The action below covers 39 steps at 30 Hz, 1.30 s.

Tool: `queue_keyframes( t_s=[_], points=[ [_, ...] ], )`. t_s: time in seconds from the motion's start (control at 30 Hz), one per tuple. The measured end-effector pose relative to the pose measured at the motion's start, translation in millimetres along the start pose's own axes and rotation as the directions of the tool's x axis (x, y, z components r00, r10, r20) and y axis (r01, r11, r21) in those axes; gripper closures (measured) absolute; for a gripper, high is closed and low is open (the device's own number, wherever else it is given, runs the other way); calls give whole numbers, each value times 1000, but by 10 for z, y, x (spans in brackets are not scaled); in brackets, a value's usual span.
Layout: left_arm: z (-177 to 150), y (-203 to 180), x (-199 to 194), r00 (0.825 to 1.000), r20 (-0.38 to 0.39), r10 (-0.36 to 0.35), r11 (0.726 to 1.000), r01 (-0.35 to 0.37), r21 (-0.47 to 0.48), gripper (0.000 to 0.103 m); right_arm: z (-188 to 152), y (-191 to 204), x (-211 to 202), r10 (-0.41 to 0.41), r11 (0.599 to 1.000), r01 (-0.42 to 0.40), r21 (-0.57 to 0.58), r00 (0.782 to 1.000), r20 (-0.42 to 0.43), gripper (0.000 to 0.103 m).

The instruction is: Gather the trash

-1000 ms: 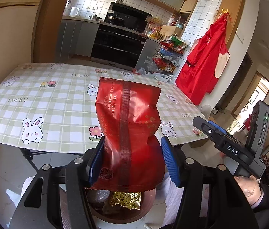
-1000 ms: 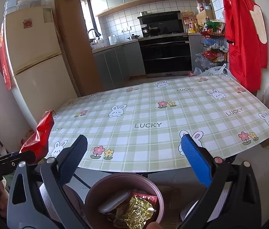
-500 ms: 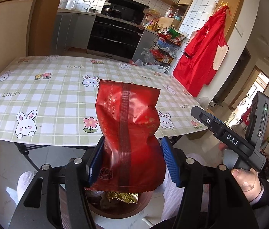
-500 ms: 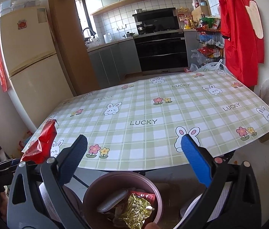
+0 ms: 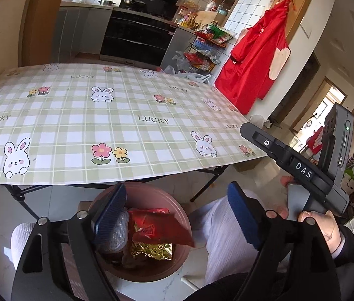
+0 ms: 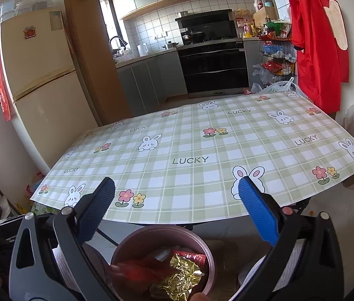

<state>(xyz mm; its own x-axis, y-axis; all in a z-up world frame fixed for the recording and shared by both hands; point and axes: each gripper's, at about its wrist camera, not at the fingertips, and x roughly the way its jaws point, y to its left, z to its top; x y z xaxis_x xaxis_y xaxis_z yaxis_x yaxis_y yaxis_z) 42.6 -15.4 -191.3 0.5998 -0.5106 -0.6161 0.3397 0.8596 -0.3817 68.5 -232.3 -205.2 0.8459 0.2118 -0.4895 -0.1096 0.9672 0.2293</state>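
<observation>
Kitchen behind, one checked bench [image 5: 126,130] with nothing on it. Below its edge, one bin [image 5: 177,258] holds the red bag [image 5: 159,228], light, crinkly, slippery; pinch its flat edge. One gold wrapper [image 5: 151,249]. Left hand-held gripper [image 5: 177,215] opening, released; right hand-held gripper [image 6: 177,213] spread, bare.

Bright daylight, sharp focus, strong fisheye bending with dark corners, red wrapper [image 6: 136,271] motion-blurred
</observation>
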Motion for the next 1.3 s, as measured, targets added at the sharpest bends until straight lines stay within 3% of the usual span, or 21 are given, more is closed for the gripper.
queue_keyframes(
  t_s=[0.37, 0.7, 0.83, 1.0, 1.07, 1.2, 1.3],
  points=[
    [33, 129, -57, 994, 22, 104, 994, -104, -26, 12, -9, 14, 30, -1, 1000, 1, -7, 1000, -14, 6],
    [42, 125, -104, 992, 33, 122, 992, -122, -20, 11, -17, 23, 43, -1, 1000, 1, -7, 1000, -20, 6],
    [103, 98, -179, 985, 74, 156, 987, -158, 16, 11, 48, 51, 13, -16, 999, 15, -35, 1000, -23, 6],
    [389, 58, -421, 963, 164, 215, 967, -233, 101, 7, 441, 228, -76, -77, 977, 67, -202, 996, -41, 6],
    [557, 30, -558, 950, 208, 233, 957, -262, 127, 6, 654, 298, -180, -71, 965, 65, -254, 997, -15, 6],
    [880, -88, -873, 905, 318, 282, 921, -348, 174, 6, 1084, 436, -456, -74, 929, 95, -357, 995, 73, 6],
    [1076, -155, -1060, 893, 365, 265, 917, -350, 189, 6, 1308, 473, -618, -75, 923, 110, -369, 991, 108, 6]
  ],
)
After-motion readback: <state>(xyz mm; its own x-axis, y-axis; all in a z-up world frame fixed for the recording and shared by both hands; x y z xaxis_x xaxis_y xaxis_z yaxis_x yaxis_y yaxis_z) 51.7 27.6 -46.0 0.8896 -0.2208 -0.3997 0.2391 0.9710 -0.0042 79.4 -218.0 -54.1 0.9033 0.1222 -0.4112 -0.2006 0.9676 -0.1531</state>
